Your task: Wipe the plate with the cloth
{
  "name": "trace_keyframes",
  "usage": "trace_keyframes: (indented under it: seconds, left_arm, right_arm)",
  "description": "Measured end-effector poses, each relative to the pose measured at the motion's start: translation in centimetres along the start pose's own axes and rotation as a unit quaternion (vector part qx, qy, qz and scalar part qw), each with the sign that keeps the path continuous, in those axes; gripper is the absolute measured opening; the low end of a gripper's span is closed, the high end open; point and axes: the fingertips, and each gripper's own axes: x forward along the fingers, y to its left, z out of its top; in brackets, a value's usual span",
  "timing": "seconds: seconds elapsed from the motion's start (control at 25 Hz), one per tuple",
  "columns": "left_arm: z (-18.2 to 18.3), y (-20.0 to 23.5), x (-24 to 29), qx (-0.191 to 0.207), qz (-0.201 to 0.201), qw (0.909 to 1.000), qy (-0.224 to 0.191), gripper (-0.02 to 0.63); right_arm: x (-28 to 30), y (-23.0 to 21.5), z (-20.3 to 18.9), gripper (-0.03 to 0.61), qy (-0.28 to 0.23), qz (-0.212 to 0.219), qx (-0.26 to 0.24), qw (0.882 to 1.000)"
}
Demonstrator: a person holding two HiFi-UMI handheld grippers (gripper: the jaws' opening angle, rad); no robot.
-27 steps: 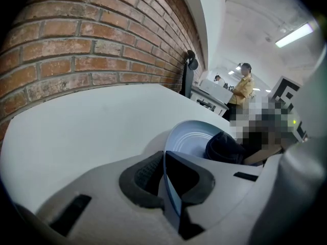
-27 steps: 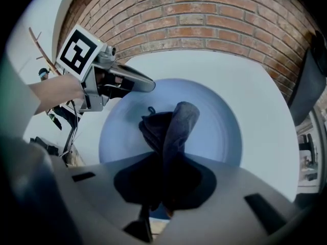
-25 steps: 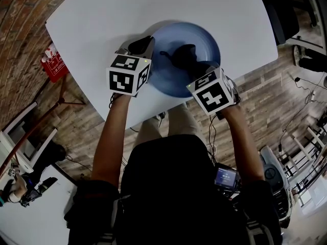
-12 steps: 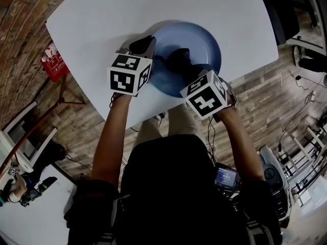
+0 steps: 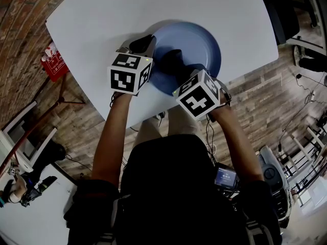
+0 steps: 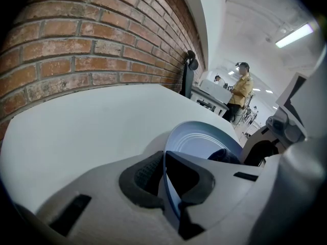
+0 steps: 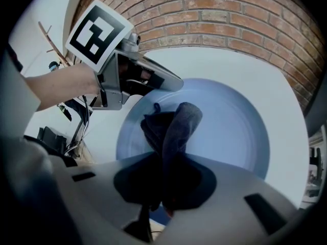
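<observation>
Leftward travel marks the change from one second earlier: the right gripper [image 5: 179,69] has carried the bunched dark grey cloth [image 5: 171,59] across the round blue plate [image 5: 204,40] toward the left gripper [image 5: 144,44], which has kept its place.

At far left, a brick wall [image 6: 76,40] borders the white table [image 5: 117,9]; the left gripper rests at the plate's left edge, its jaws narrow and clamped on the rim, which passes between the two pads in the left gripper view. The plate lies on the table near the edge closest to the person. The cloth sits on the plate's left half, close beside the left gripper; its lower part is pinched between the right gripper's jaws, and the free folds stand out ahead of them, touching the plate's inner surface.
</observation>
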Motion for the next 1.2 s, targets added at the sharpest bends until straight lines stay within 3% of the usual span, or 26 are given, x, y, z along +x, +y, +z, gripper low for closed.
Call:
trace_keyframes:
  seconds: [1.2]
  left_arm:
    - [0.0, 0.6, 0.1, -0.004, 0.019, 0.9998, -0.001, 0.031]
  right_arm:
    - [1.3, -0.4, 4.5, 0.063, -0.047, 0.007, 0.035, 0.998]
